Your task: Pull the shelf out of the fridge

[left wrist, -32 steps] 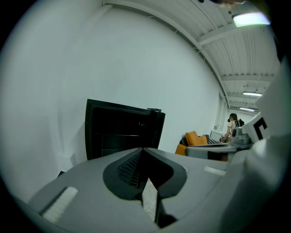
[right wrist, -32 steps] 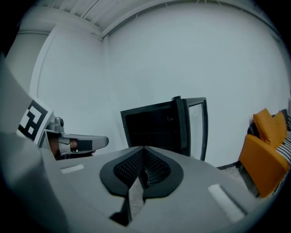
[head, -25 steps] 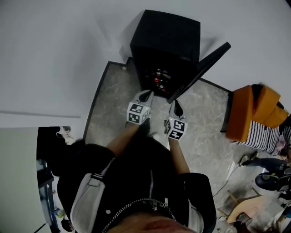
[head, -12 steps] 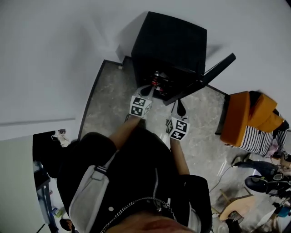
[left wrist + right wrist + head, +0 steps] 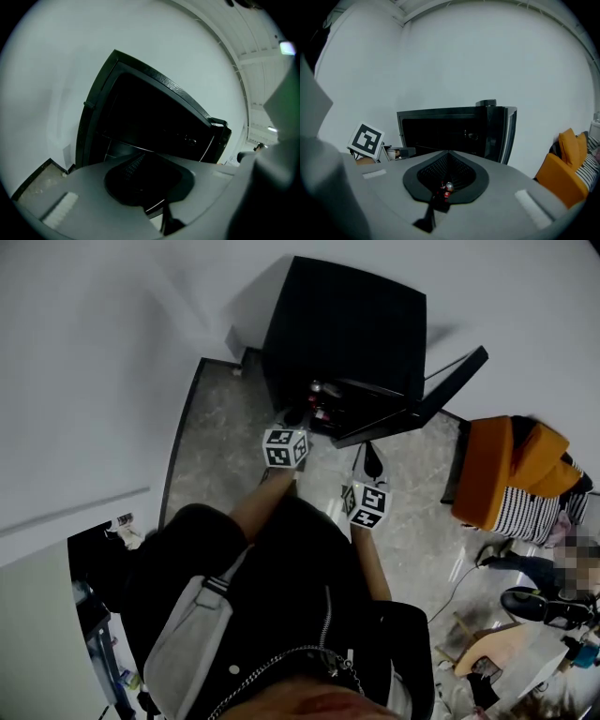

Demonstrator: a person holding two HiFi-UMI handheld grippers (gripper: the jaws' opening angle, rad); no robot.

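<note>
Although the small black fridge (image 5: 347,324) is opened, its shelf (image 5: 117,146) is not yet drawn out; the left gripper (image 5: 296,420) has just been parted slightly, the right gripper (image 5: 372,461) closed, both empty.

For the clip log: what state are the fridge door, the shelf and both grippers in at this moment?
fridge door: open.
shelf: inside the fridge, not pulled out.
left gripper: fingers have just been opening, nothing between them.
right gripper: fingers shut, empty.
</note>
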